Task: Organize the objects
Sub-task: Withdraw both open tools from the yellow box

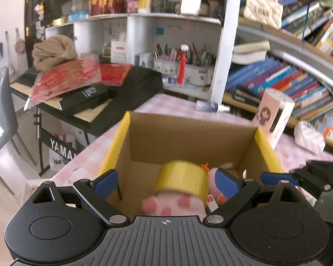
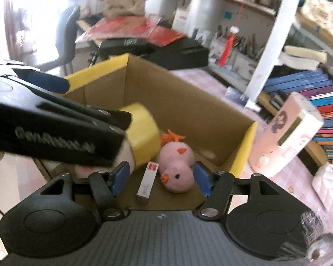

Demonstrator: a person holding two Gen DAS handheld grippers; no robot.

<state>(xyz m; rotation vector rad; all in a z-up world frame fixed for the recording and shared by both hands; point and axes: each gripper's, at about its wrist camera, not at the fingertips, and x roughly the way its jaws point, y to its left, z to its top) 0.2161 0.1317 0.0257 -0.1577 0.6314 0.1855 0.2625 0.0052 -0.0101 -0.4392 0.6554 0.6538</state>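
Note:
An open cardboard box point(image 1: 188, 133) with yellow flap edges stands on the pink checked table. My left gripper point(image 1: 166, 184) is open over the box; a yellow tape roll point(image 1: 182, 176) on a pink spotted plush point(image 1: 173, 206) sits between its spread blue pads, seemingly untouched. In the right wrist view the left gripper's black body point(image 2: 55, 128) reaches in over the tape roll point(image 2: 144, 133). My right gripper point(image 2: 162, 179) is open and empty above a pink chick plush point(image 2: 177, 166) and a small white-and-red box point(image 2: 147, 181) on the box floor point(image 2: 211, 153).
A pink carton with a cartoon figure point(image 2: 286, 135) stands right of the box, with a white quilted pouch point(image 2: 328, 184) beyond. Bookshelves point(image 1: 288, 77) line the right. A small bottle point(image 1: 212, 106) lies behind the box. A black keyboard point(image 1: 95, 97) with red packets stands at left.

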